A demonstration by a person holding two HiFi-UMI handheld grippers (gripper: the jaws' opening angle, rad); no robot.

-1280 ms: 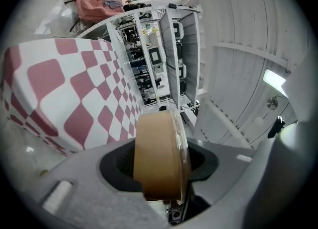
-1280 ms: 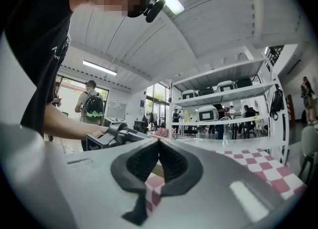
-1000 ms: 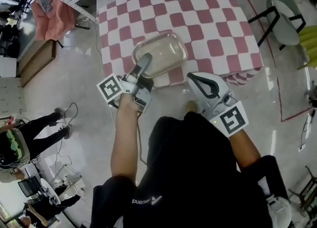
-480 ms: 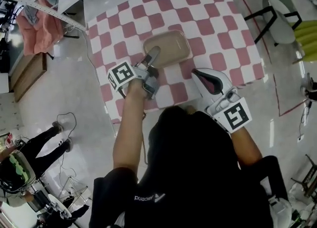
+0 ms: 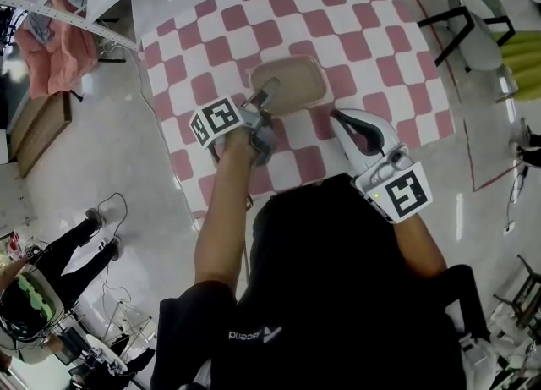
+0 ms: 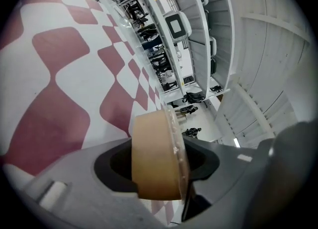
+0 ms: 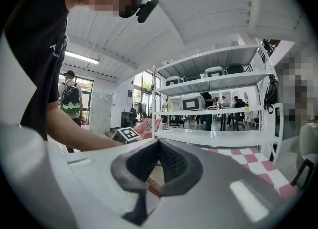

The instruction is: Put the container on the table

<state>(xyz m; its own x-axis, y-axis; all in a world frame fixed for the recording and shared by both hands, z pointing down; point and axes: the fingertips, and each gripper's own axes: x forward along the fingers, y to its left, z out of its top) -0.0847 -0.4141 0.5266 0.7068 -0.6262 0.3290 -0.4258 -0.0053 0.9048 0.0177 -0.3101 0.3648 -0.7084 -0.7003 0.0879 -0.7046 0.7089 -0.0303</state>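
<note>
The container (image 5: 292, 79) is a shallow tan rectangular tub with a clear rim, over the middle of the pink-and-white checked tablecloth (image 5: 355, 8). My left gripper (image 5: 269, 92) is shut on its near-left wall. In the left gripper view that tan wall (image 6: 154, 143) stands between the grey jaws of my left gripper (image 6: 159, 173), with the checked cloth (image 6: 59, 74) close beyond. I cannot tell whether the tub rests on the cloth. My right gripper (image 5: 340, 118) hangs over the table's front right part, beside the tub. The right gripper (image 7: 158, 144) is shut and empty.
A black-legged chair (image 5: 473, 16) stands right of the table, with a yellow-green object (image 5: 526, 67) past it. A white rack (image 5: 76, 8) with pink fabric (image 5: 42, 50) is at upper left. A person (image 5: 59, 249) stands on the floor at lower left.
Both grippers have moved forward over the table. The left one carried the container from the table's near edge to its middle and lower.
</note>
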